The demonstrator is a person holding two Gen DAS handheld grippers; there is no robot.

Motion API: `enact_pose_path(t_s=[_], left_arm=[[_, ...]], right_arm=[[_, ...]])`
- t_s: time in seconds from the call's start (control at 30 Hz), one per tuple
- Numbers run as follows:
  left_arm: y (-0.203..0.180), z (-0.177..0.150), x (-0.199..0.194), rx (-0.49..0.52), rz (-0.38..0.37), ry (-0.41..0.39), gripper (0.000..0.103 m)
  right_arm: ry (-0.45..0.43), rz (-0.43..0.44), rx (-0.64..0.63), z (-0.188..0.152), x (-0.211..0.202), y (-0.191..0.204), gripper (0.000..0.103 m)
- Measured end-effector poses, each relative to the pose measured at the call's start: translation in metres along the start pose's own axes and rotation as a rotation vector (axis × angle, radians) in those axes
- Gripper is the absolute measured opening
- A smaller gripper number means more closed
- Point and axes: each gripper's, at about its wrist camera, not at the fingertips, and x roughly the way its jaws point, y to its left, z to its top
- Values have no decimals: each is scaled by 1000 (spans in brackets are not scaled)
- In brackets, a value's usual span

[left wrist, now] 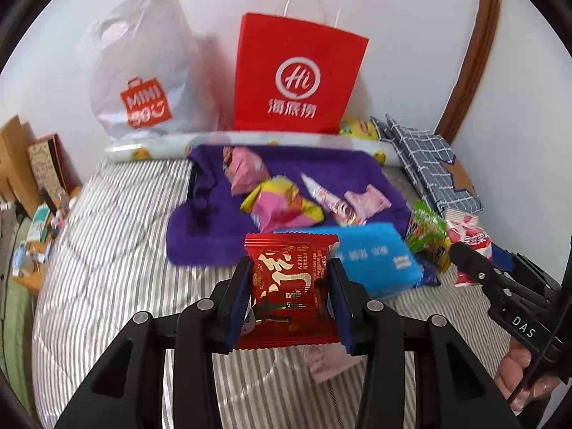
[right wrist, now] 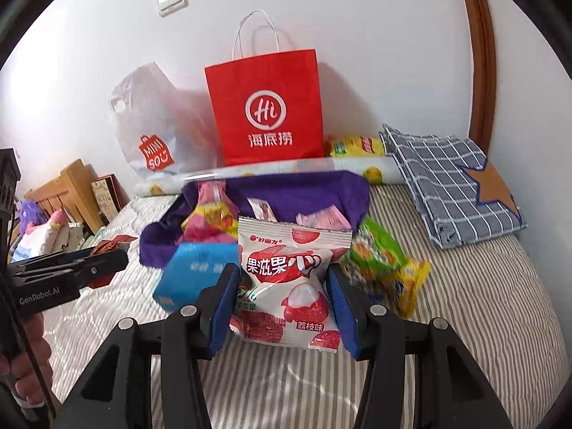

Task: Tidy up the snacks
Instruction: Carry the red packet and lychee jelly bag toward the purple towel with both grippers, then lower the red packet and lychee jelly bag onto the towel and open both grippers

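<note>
Left gripper (left wrist: 290,293): pinching a red snack packet (left wrist: 291,279) between its blue pads, at lower centre of the left wrist view, lifted clear of the striped bedcover (left wrist: 107,250).
Right gripper (right wrist: 284,300): clamped on a white lychee-flavour packet (right wrist: 286,286), lower centre of the right wrist view.
Snacks left: pink and yellow packets (left wrist: 282,203) lie on the purple cloth (left wrist: 200,236) mid-frame; a blue box (left wrist: 371,257) and a green packet (left wrist: 427,232) sit just right of it.
Likely destinations: a red paper bag (left wrist: 296,78) and a white plastic bag (left wrist: 143,71) stand against the wall, upper centre; I cannot see inside either.
Progress: seemingly early, two packets in hand, most snacks unsorted.
Left view only: the red packet's printed face.
Right view only: a wall switch (right wrist: 171,0) at upper left and a soft toy (right wrist: 32,214) at left edge.
</note>
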Motion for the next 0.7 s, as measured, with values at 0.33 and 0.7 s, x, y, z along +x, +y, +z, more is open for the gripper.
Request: enact_pose_path(t_s=[0.33,0.7], left_arm=[[-3,44,2,10,7,-53,42],[12,81,19,-14,74,-115,42]], right_arm=[[-64,-30,-31,51,12,6,48],[-86,-3,-30,96,41,11,48]])
